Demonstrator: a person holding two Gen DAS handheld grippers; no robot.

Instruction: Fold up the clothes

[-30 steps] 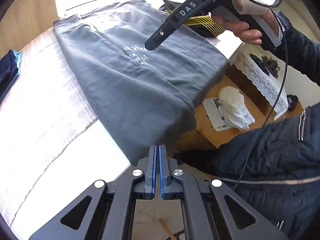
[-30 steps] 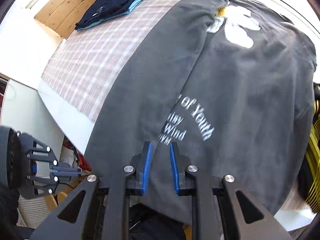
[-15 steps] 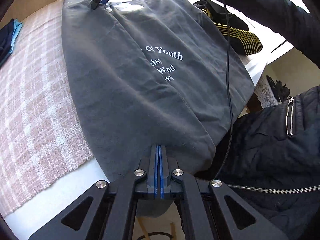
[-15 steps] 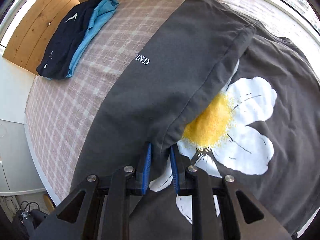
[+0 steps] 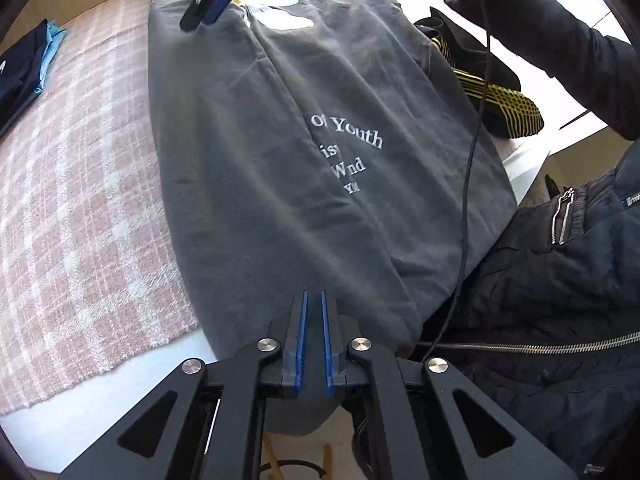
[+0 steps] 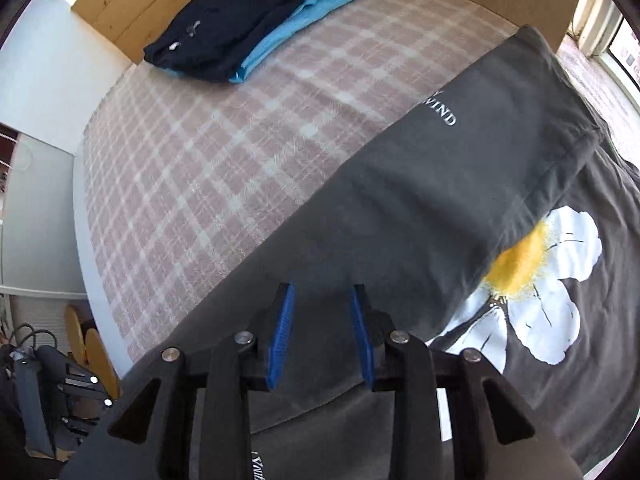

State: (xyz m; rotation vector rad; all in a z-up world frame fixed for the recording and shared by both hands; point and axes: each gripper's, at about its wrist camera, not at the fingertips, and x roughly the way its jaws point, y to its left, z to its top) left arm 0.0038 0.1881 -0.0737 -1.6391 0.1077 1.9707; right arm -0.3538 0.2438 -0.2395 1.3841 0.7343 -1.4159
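Observation:
A dark grey T-shirt with white lettering and a daisy print lies lengthwise on the pink checked blanket. One long side of it is folded over the middle. My left gripper sits at the near hem; its jaws are opening by a narrow gap and grey cloth shows in that gap. My right gripper hovers over the folded flap near the daisy, with its jaws opening wide and no cloth pinched. In the left wrist view the right gripper is at the shirt's far end.
A folded navy and light-blue stack lies at the blanket's far corner. A black and yellow striped garment sits beside the shirt. The person's dark jacket and a cable hang close over the near right edge.
The right gripper travelled from the lettering to the daisy end, then let go of the folded edge and spread its jaws. The left jaws parted slightly at the near hem.

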